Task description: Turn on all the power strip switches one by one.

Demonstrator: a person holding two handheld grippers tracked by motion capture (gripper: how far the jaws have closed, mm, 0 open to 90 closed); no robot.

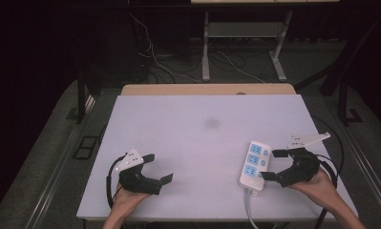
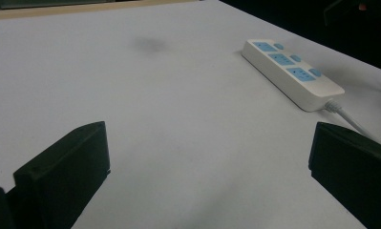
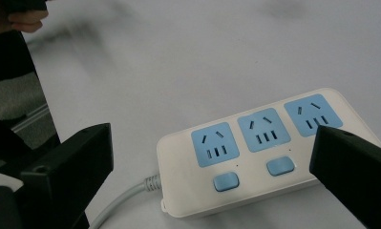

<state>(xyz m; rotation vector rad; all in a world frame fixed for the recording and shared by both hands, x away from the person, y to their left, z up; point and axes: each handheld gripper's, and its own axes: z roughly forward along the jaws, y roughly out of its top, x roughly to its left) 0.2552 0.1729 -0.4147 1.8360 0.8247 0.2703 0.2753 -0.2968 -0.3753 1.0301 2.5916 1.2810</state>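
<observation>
A white power strip [image 1: 255, 164] with three blue sockets and blue switches lies on the white table [image 1: 188, 138] at the near right. Its grey cord [image 1: 249, 210] runs off the front edge. My right gripper [image 1: 272, 165] stands open just right of the strip, its jaws level with the strip's near half but not touching it. In the right gripper view the power strip [image 3: 255, 152] lies close ahead between the wide-apart jaws of that gripper [image 3: 212, 160]. At the near left my left gripper [image 1: 159, 167] rests open and empty; its own view shows the power strip [image 2: 291, 71] far off to the right.
A faint dark smudge [image 1: 211, 123] marks the middle of the table. A wooden edge [image 1: 207, 89] runs along the far side. Beyond it stand the white legs of another desk [image 1: 206, 47], with loose cables [image 1: 154, 62] on the dark floor.
</observation>
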